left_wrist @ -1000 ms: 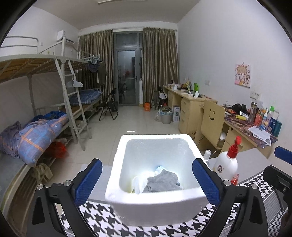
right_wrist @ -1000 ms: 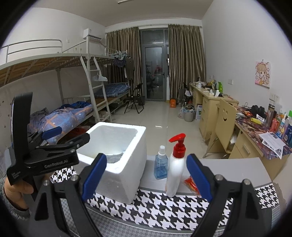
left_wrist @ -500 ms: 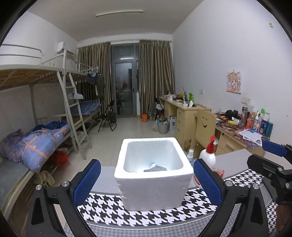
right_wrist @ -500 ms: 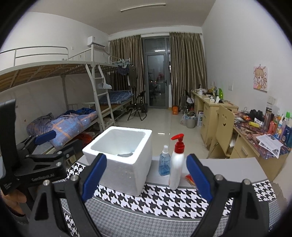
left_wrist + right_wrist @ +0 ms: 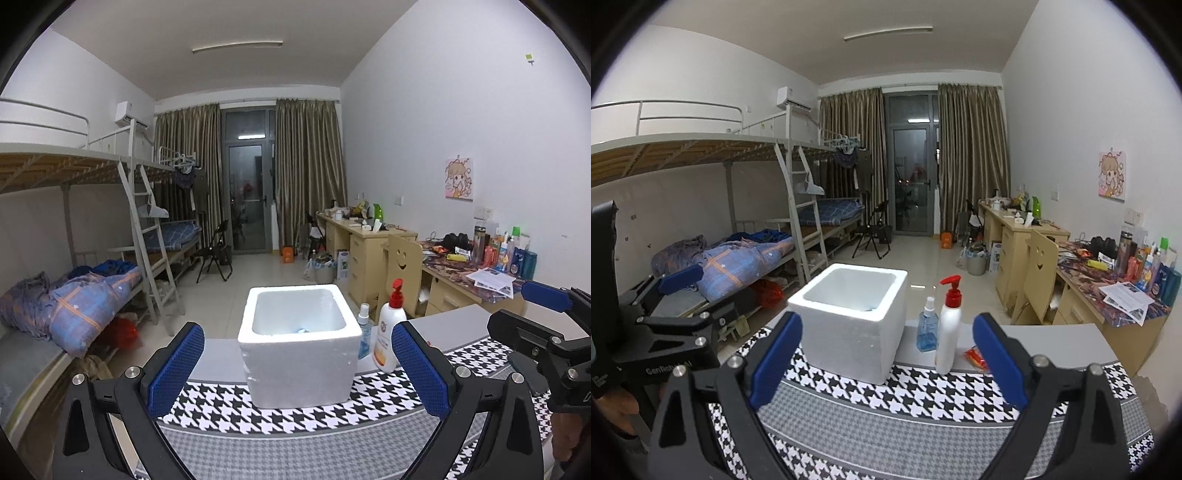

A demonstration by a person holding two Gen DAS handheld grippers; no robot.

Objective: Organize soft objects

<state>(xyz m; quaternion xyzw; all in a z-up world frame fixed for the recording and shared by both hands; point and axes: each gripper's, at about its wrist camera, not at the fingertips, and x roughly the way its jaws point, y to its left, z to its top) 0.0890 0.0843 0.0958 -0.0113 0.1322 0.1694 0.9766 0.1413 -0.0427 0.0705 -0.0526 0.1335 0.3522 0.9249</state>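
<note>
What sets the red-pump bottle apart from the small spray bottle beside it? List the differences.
The pump bottle is white and opaque; the spray bottle is clear with blue liquid inside.
The pump bottle is taller and wider; the spray bottle reaches only partway up it.
The pump bottle has a red pump head; the spray bottle has a pale nozzle cap.
Both stand upright on the table, right of the foam box.

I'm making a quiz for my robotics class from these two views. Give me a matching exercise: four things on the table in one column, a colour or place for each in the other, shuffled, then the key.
Things:
1. foam box
2. pump bottle
3. spray bottle
4. left tongs

Descriptions:
A. clear blue, standing between the box and the taller bottle
B. open, blue pads
C. white, red pump on top
D. white, standing on the houndstooth mat

Pairs: 1-D, 2-C, 3-A, 4-B
</note>
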